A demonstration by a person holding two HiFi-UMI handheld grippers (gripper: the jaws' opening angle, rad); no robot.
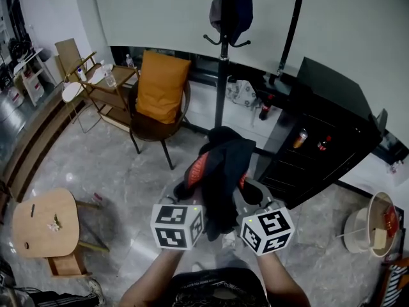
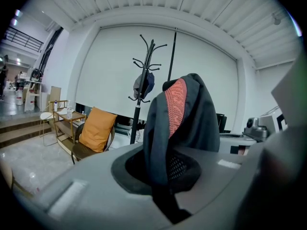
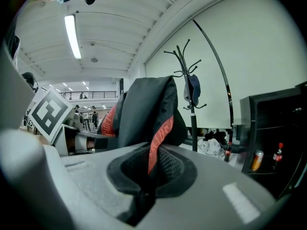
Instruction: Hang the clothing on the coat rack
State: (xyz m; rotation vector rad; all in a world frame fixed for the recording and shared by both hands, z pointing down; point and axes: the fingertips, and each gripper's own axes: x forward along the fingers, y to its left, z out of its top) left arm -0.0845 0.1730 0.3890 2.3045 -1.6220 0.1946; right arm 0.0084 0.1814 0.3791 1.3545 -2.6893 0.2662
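Note:
A dark jacket with a red-orange lining (image 1: 220, 171) hangs bunched between my two grippers in the head view. My left gripper (image 1: 192, 194) is shut on one side of it, my right gripper (image 1: 246, 197) on the other. In the left gripper view the jacket (image 2: 184, 119) rises out of the closed jaws. The right gripper view shows the jacket (image 3: 148, 114) pinched the same way. The black coat rack (image 1: 223, 50) stands ahead by the white wall, with a dark cap (image 1: 231, 8) on one hook. The rack also shows as coat rack (image 2: 144, 90) and coat rack (image 3: 191, 95).
A chair with an orange cushion (image 1: 160, 91) stands left of the rack. A black cabinet (image 1: 326, 126) with cans sits to the right. A small wooden table (image 1: 45, 226) is at lower left, a wooden shelf cart (image 1: 105, 91) further back, a white bin (image 1: 374, 226) at right.

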